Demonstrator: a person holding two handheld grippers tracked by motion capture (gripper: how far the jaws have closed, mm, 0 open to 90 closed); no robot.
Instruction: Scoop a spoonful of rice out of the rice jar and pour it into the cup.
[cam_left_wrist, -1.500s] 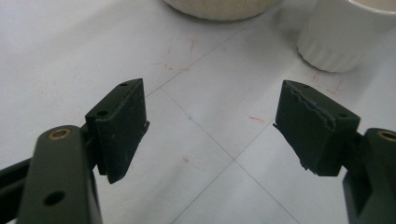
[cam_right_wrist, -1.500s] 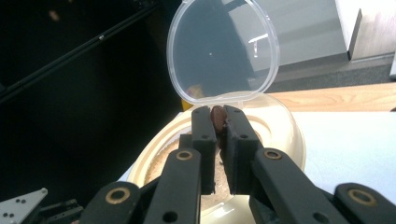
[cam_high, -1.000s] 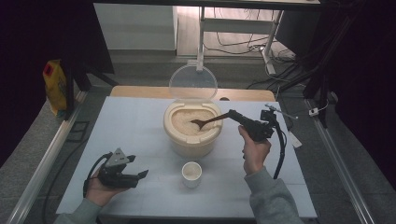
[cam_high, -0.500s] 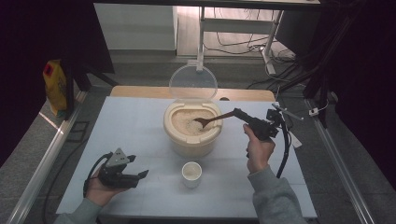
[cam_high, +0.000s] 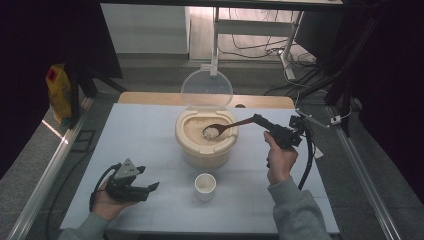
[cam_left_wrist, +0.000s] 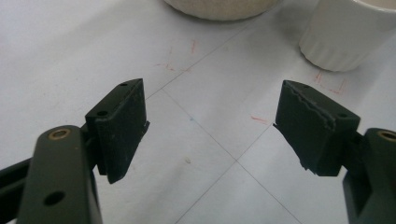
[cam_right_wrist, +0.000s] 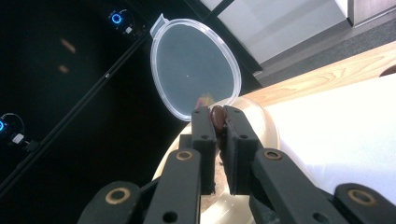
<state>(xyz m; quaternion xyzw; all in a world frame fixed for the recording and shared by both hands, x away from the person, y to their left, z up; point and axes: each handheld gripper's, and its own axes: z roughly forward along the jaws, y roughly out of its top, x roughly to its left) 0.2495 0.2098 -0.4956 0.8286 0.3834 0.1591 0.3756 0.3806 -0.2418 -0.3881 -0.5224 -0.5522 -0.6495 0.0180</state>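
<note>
A cream rice container (cam_high: 205, 145) stands mid-table with its clear lid (cam_high: 206, 90) swung up behind it; that lid (cam_right_wrist: 194, 70) also shows in the right gripper view. My right gripper (cam_high: 261, 121) is shut on the handle of a brown wooden spoon (cam_high: 231, 125), and the handle's end (cam_right_wrist: 217, 116) sits pinched between the jaws. The spoon's bowl carries rice (cam_high: 211, 132) just above the rice in the container. A small white cup (cam_high: 205, 184) stands in front of the container. My left gripper (cam_high: 150, 188) rests open on the table left of the cup (cam_left_wrist: 348, 35), nothing between its fingers (cam_left_wrist: 122, 122).
A yellow bag (cam_high: 59, 92) stands off the table's far left corner. A wooden strip (cam_high: 150, 98) borders the table's far edge. Red pen marks and thin grid lines (cam_left_wrist: 205, 135) cross the white tabletop. Cables (cam_high: 306, 165) trail from the right gripper.
The spoon's bowl has tipped level and come up holding rice; a second ago it lay dark in the container. My right hand shifted slightly. The left gripper stayed still.
</note>
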